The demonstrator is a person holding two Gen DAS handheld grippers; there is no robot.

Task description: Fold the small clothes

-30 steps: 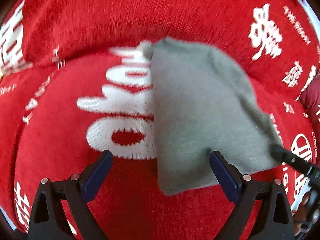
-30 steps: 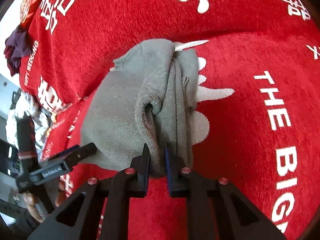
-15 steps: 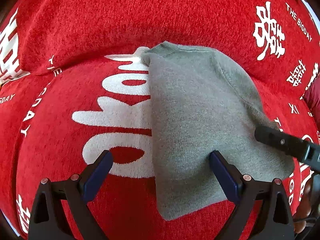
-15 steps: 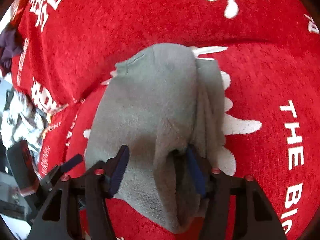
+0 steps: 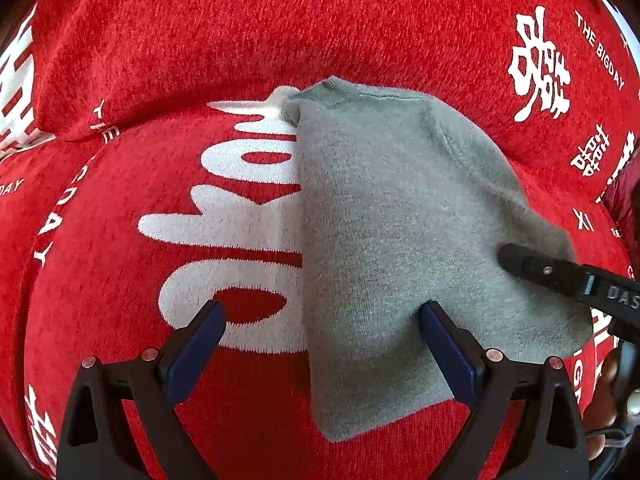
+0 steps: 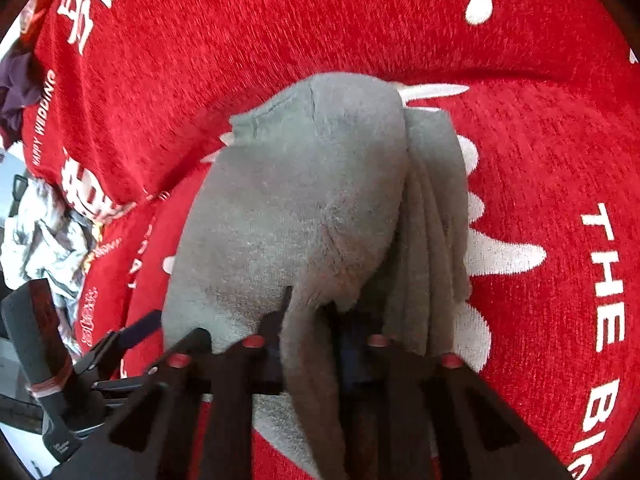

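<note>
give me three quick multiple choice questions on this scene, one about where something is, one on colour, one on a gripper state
1. The grey garment lies on:
A. a red cloth with white lettering
B. a bare wooden table
C. a blue tray

2. The pads on the left gripper fingers are:
A. yellow
B. dark blue
C. white

3. The left gripper is:
A. shut on the garment
B. open, holding nothing
C. out of view

Key: 1 A, the red cloth surrounds the garment; 2 B, blue pads show in the left wrist view; 3 B, its fingers stand wide apart.
</note>
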